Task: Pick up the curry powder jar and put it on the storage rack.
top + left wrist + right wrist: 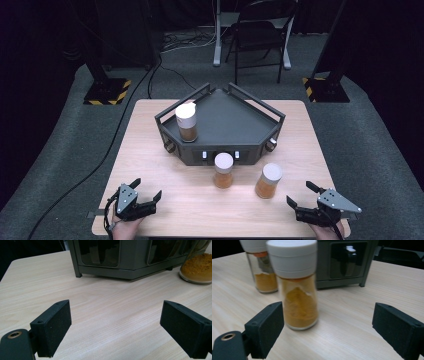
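Right gripper view: glass spice jar (297, 287), white cap, orange powder.

3 spice jars w/ white lids and orange powder: one (186, 121) up on the rack, one (223, 170) on the table just in front of it, one (268, 180) to its right. 1 dark rack (235, 125). 1 table (150, 165). 2 grippers: left (148, 190), right (301, 194). Approx. 2 knobs on the rack front, small and hard to tell.

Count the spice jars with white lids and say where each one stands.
3. One jar stands on the dark rack, at its left end. A second jar stands on the table just before the rack's front. The third jar stands right of it, nearest the right claw.
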Tool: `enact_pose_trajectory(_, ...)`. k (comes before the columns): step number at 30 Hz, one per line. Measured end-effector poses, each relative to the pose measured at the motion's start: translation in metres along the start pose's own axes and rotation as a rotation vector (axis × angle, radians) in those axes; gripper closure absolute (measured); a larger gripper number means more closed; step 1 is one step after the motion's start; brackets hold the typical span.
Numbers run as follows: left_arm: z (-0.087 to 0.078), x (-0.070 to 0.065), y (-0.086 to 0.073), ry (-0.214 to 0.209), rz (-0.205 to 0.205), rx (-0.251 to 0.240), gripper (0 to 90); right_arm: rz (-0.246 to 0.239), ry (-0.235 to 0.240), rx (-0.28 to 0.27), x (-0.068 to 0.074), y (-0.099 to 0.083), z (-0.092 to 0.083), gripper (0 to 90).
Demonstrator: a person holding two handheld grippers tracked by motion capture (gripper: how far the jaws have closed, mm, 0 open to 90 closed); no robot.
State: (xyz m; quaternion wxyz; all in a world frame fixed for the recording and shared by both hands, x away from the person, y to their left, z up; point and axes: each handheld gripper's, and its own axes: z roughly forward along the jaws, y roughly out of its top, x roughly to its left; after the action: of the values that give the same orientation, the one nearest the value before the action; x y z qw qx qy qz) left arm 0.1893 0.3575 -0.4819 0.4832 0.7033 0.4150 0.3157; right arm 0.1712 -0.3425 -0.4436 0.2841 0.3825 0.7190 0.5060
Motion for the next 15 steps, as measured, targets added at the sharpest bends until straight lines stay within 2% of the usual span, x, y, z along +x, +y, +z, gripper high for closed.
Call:
enact_pose_trajectory(8, 0.000, 0.000, 0.000, -0.001, 0.000, 0.000, 10.2, -0.031, 0.066, -0.020, 0.019, 0.006, -0.008, 9.9)
enact_pose_trajectory(15, 0.000, 0.000, 0.000, 0.000, -0.001, 0.000, 10.2, -0.053, 0.121, -0.028, 0.032, 0.012, -0.006, 9.9)
